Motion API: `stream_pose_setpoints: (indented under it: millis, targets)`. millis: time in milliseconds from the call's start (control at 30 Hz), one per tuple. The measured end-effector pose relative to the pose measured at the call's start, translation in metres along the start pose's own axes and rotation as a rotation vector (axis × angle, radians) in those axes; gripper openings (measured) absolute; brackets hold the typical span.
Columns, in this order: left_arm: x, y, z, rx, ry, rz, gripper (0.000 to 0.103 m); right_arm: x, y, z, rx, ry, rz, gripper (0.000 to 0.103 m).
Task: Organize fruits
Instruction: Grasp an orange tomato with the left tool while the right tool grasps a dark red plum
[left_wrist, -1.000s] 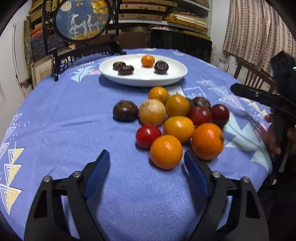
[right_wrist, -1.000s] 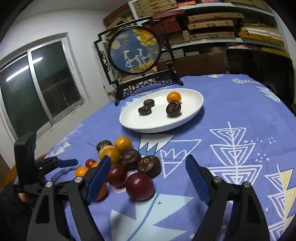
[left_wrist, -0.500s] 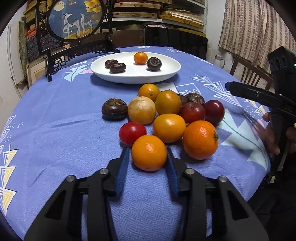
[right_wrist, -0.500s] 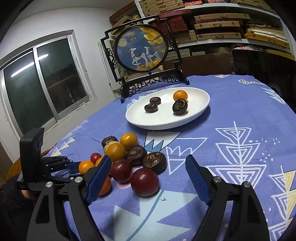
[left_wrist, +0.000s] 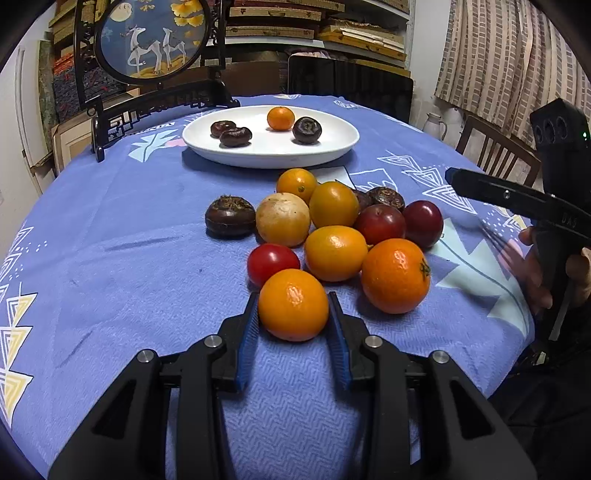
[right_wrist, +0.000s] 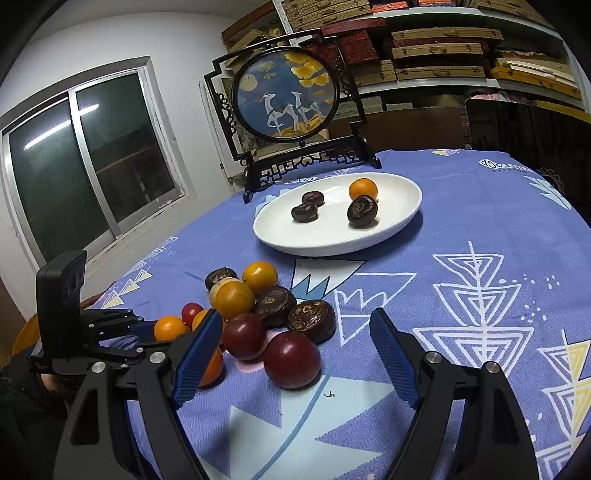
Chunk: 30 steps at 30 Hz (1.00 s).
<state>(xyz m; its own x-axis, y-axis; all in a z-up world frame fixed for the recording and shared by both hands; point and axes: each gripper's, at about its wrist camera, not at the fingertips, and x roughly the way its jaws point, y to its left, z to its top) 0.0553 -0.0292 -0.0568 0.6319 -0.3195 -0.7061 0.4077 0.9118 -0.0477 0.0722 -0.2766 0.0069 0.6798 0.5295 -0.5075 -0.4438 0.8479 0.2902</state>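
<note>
A pile of fruit lies on the blue tablecloth: oranges, a red tomato (left_wrist: 272, 260), dark red plums (left_wrist: 380, 224) and brown water chestnuts (left_wrist: 230, 220). My left gripper (left_wrist: 293, 300) is shut on the nearest orange (left_wrist: 293, 310), its blue pads pressing both sides as it rests on the cloth. My right gripper (right_wrist: 295, 319) stands open over the pile's right side, with a plum (right_wrist: 291, 359) below its fingers and untouched. Farther back, a white plate (left_wrist: 332, 149) holds three water chestnuts and a small orange (left_wrist: 280, 118).
A round painted screen on a black stand (left_wrist: 155, 40) rises behind the plate. A wooden chair (left_wrist: 495, 147) and a curtain are off the table's right edge. A window (right_wrist: 92, 162) is on the left in the right wrist view. Shelves line the back wall.
The left gripper's jaws went from wide open to shut on the nearest orange, which now sits between the pads. The right gripper stayed open and barely moved.
</note>
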Motion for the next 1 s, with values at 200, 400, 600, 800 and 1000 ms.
stream_pose_setpoints:
  millis: [200, 400, 600, 800, 1000]
  targets:
    - [-0.012, 0.009, 0.002, -0.019, -0.030, 0.004, 0.034, 0.004, 0.006, -0.009, -0.047, 0.078, 0.035, 0.079]
    - [-0.010, 0.012, 0.002, -0.027, -0.029, 0.000, 0.034, 0.020, 0.017, -0.013, -0.112, 0.174, -0.007, 0.063]
    - [-0.010, 0.011, 0.001, -0.024, -0.025, -0.001, 0.034, 0.032, 0.019, -0.012, -0.117, 0.225, -0.066, 0.063]
    - [-0.007, 0.010, 0.000, -0.022, -0.016, -0.008, 0.034, 0.039, 0.016, -0.010, -0.085, 0.246, -0.064, 0.060]
    - [-0.007, 0.011, -0.001, -0.026, -0.013, -0.007, 0.034, 0.044, 0.021, -0.010, -0.105, 0.264, -0.075, 0.060]
